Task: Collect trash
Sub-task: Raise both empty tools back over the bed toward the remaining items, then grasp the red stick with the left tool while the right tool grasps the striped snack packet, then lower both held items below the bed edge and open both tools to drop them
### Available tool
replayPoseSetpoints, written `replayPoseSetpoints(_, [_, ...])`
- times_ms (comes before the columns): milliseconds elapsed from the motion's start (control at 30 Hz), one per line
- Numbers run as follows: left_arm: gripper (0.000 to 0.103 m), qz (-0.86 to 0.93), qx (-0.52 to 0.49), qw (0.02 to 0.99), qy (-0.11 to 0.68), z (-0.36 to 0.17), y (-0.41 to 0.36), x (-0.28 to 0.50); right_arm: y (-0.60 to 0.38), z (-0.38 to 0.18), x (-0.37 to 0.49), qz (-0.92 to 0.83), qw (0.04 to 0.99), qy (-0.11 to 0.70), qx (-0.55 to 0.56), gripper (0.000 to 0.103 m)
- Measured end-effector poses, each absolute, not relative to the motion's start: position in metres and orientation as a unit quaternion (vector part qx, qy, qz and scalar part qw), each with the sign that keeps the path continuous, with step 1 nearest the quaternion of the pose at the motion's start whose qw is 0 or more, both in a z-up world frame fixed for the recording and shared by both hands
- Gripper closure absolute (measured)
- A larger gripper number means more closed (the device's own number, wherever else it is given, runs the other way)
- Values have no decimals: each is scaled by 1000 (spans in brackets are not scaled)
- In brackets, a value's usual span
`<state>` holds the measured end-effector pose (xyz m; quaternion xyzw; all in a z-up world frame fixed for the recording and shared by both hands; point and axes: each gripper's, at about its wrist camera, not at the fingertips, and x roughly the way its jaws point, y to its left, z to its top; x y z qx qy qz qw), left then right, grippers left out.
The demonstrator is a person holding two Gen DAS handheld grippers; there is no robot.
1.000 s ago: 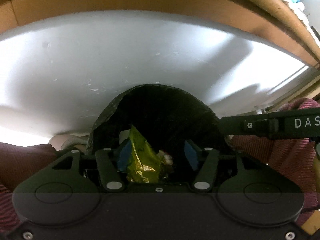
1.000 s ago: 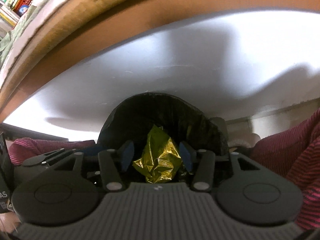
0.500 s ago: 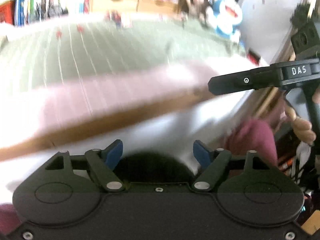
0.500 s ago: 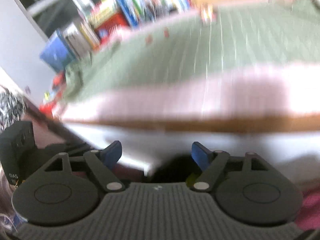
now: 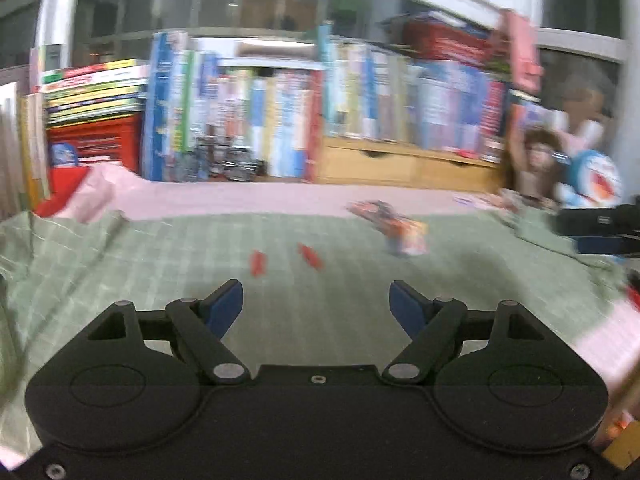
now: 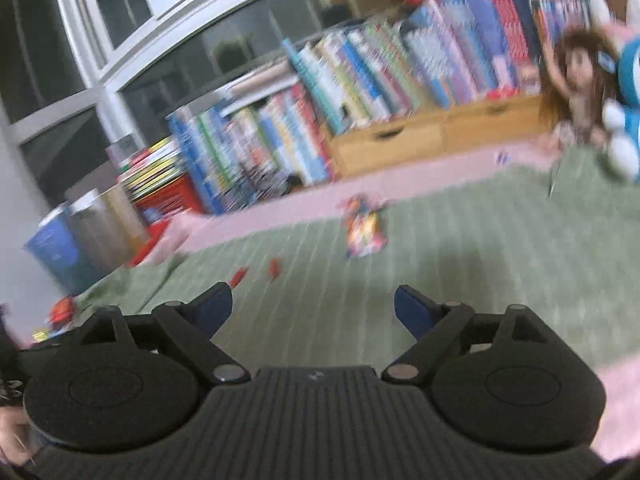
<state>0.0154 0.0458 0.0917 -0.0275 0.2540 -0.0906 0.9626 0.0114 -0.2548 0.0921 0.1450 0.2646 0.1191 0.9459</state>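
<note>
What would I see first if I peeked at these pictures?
First the long row of colourful books along the back, under the dark windows. Then a crumpled bright wrapper and two small red scraps lying on the green cloth, ahead of the empty left gripper. A blue-and-white toy sits at the far right.

motion blur smears the book spines (image 5: pixel 280 120) and crumpled wrapper (image 6: pixel 362 232) beyond reading.

Right gripper (image 6: pixel 313 306) jaws opening, empty, above green cloth (image 6: pixel 460 264) with colourful wrapper (image 6: pixel 363 233)
</note>
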Motion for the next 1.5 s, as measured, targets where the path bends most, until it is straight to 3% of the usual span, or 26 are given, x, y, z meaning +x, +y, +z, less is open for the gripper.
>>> replayPoseSetpoints(267, [29,-32,-23,960,278,50,50,126,-234,68,111,102,944,295,105,6])
replayPoseSetpoints(433, [31,-32,-89,952,292,17,59,168,-224,40,165,93,932,327,127,6])
replayPoseSetpoints(667, [49,-7,-38,946,320,-9,52,195,-203,6,206,63,925,361,105,6])
replayPoseSetpoints(733, [64,-4,-30,948,318,-8,49,193,-201,-2,212,65,920,369,111,10])
replayPoseSetpoints(767, [88,-10,-24,947,319,-8,47,192,-201,-4,213,68,918,374,114,18])
replayPoseSetpoints(800, [93,-13,-16,946,323,-6,45,191,-200,-6,213,70,916,379,115,23])
replayPoseSetpoints(867, [93,-14,-3,946,324,-4,42,189,-199,-6,210,71,913,385,114,54])
replayPoseSetpoints(1500, [93,-138,7,961,239,59,21,48,-209,45,83,146,933,315,97,55])
